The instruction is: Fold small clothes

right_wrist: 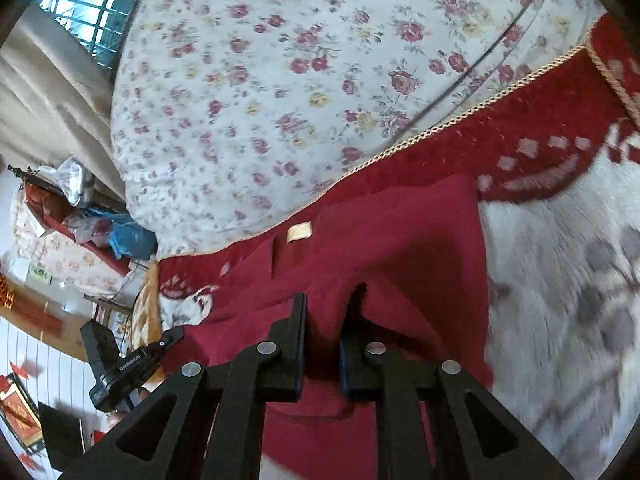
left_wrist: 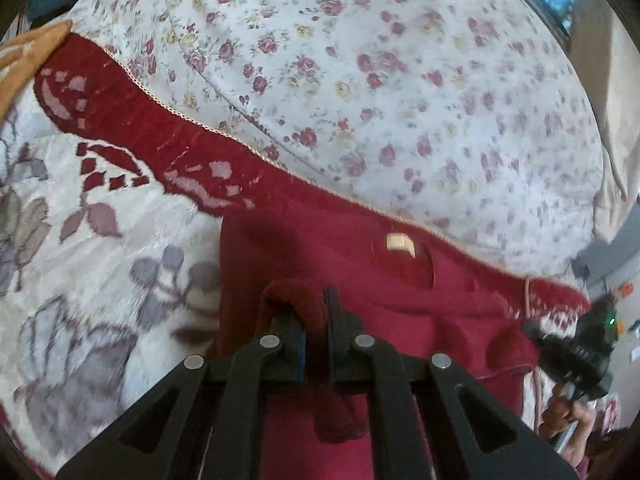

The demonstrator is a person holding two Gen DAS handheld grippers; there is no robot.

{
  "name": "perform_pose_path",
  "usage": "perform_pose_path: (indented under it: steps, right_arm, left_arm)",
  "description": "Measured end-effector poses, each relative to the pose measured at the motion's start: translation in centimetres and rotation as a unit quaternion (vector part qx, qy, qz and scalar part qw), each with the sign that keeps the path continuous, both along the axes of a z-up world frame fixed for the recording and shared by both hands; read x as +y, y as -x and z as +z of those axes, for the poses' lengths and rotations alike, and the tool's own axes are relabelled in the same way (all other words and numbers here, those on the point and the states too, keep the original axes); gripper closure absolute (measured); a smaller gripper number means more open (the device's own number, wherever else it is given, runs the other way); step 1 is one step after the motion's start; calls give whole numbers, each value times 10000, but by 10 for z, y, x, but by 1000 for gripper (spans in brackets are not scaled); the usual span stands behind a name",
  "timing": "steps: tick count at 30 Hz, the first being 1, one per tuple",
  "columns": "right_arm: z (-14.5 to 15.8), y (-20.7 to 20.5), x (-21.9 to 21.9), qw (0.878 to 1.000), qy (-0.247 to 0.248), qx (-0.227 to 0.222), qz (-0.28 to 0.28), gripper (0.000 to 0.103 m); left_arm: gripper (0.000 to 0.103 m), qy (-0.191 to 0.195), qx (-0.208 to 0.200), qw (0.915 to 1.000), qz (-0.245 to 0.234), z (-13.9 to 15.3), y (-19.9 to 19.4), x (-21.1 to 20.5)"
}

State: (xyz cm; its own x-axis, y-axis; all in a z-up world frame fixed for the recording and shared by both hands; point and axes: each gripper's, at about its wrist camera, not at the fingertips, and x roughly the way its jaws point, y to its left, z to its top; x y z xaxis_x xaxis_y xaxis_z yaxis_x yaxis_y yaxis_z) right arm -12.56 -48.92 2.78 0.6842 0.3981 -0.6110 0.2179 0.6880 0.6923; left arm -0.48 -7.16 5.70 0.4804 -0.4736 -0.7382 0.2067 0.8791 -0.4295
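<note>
1. Seemingly mid-fold, the left wrist view has the left gripper [left_wrist: 316,320] at six o'clock with its jaws pressed together, pinching a rolled edge of the red garment [left_wrist: 360,280], which bunches up over the fingertips.
2. That garment lies on a red-and-cream patterned blanket [left_wrist: 100,216], beside a floral sheet [left_wrist: 400,80] toward twelve o'clock; holding the edge pinched lets the cloth be carried across itself.
3. A cream neck label [left_wrist: 399,243] sits near one o'clock of the fingers; any writing on it is too small to read.
4. At four o'clock the right gripper [left_wrist: 532,328] shows, blurred, with a hand [left_wrist: 568,412] beneath it.
5. Next, the right wrist view: the right gripper [right_wrist: 324,336] stands slightly parted with red garment [right_wrist: 400,240] between the jaws; whether the pads bite, I cannot tell.
6. The label [right_wrist: 299,231] lies at twelve o'clock, unreadable.
7. At eight o'clock the left gripper [right_wrist: 176,334] carries white lettering, too blurred to read.
</note>
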Motion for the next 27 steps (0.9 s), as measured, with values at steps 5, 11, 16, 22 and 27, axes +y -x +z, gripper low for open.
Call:
perform_pose_path:
  steps: [5, 11, 16, 22, 27]
  right_arm:
    - [6, 15, -13, 9995, 89, -104, -267, 39]
    - [40, 37, -8, 9972, 468, -389, 444, 39]
    - [27, 28, 34, 9806, 1249, 275, 1487, 39]
    - [7, -25, 56, 9783, 1496, 412, 1372, 39]
    - [0, -73, 32, 9907, 1270, 400, 269, 36]
  left_arm:
    - [45, 581, 273, 9979, -38, -9, -16, 11]
    - [23, 375, -335, 9980, 391, 16, -1, 25]
    - [23, -198, -215, 9992, 289, 11, 3, 19]
    - [23, -13, -225, 9992, 337, 10, 1, 22]
    - [18, 190, -400, 9971, 622, 14, -3, 35]
